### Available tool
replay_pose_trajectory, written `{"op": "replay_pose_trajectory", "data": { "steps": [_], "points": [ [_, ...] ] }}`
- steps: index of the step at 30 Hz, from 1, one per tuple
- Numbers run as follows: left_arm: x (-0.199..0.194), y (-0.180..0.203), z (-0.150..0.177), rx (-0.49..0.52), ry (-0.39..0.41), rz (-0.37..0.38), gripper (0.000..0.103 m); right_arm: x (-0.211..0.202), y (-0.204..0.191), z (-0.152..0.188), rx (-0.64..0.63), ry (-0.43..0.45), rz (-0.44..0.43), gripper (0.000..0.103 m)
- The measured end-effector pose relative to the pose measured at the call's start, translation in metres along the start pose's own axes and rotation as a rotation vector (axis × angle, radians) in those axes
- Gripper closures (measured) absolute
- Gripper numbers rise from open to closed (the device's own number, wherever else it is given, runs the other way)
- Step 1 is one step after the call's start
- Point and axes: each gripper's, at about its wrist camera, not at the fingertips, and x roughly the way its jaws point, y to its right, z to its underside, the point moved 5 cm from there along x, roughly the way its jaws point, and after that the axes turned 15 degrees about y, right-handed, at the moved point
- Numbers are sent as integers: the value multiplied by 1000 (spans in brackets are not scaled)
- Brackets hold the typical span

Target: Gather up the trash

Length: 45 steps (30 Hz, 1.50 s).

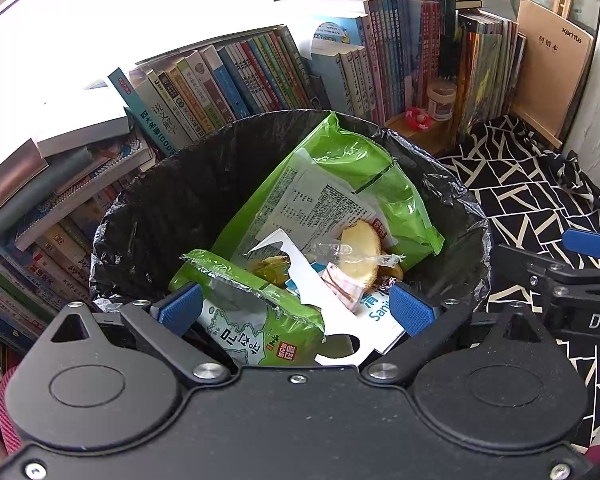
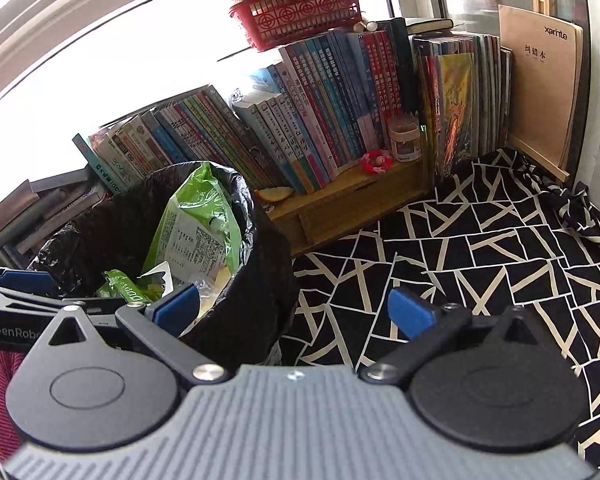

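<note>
A bin lined with a black bag (image 1: 148,200) holds trash: a large green snack bag (image 1: 352,168), a smaller green packet (image 1: 260,312), torn white card (image 1: 312,292), clear wrapper and a pale round slice of food (image 1: 360,252). My left gripper (image 1: 296,308) hovers open right over the bin's near rim, the small green packet lying below and between its blue pads (image 1: 180,308). My right gripper (image 2: 294,312) stands open and empty, just right of the bin (image 2: 244,280), above the patterned cloth. Its fingers also show at the right edge of the left wrist view.
A row of books (image 2: 308,120) stands on a low wooden shelf (image 2: 340,200) behind the bin, with a red basket (image 2: 300,12) on top and a small jar (image 2: 404,138). Stacked books (image 1: 80,168) lie left. Black-and-white patterned cloth (image 2: 480,248) covers the surface right.
</note>
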Motion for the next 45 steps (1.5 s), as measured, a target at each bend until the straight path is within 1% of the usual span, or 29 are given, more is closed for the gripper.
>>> {"op": "replay_pose_trajectory", "data": {
  "steps": [14, 45],
  "points": [
    [5, 0, 2, 1, -24, 7, 4, 2, -4, 3, -36, -16, -13, 0],
    [4, -2, 2, -1, -26, 6, 4, 0, -5, 2, -48, -15, -24, 0]
  ]
}}
